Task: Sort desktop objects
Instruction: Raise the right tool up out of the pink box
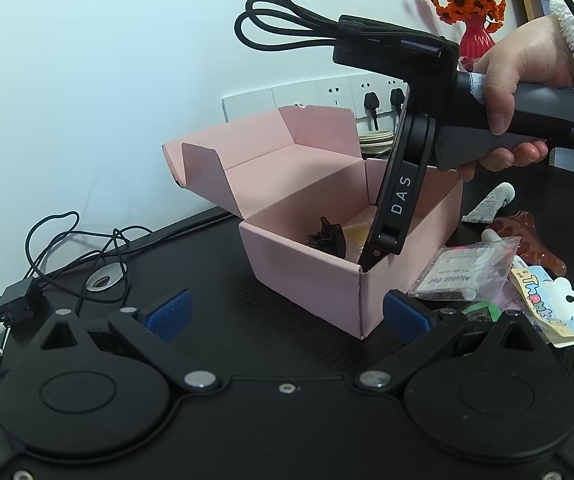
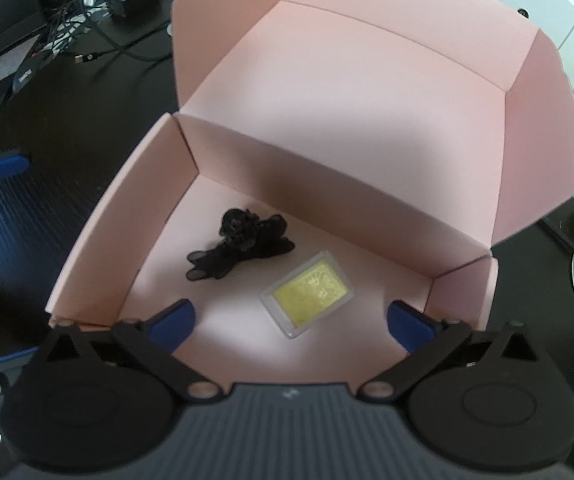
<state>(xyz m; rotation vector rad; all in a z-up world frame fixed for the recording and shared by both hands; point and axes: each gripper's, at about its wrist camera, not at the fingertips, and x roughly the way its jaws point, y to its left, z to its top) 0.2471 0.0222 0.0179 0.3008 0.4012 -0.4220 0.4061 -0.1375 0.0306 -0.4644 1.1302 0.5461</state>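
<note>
Right wrist view looks down into the open pink box (image 2: pixel 119 216), where a black hair clip (image 2: pixel 239 244) and a gold card in a clear case (image 2: pixel 307 300) lie side by side on the floor — the right gripper (image 2: pixel 291 320) hangs above them, jaws spread wide, nothing between them. Left wrist view shows the left gripper (image 1: pixel 287 314) spread too, empty, before the box — an alcohol pad packet (image 1: pixel 467 272) and a thank-you tag (image 1: pixel 547 304) lie on the dark desk (image 1: pixel 215 280) beside it.

Right gripper (image 2: pixel 289 318), black two-finger tool with blue pads: jaws spread wide, nothing between them, pointing steeply down. Person's right hand (image 1: pixel 523 80), fluffy white sleeve at wrist, wrapped round its grey handle. Left gripper (image 1: pixel 285 314), same build: jaws wide apart, empty, tilted slightly down.
</note>
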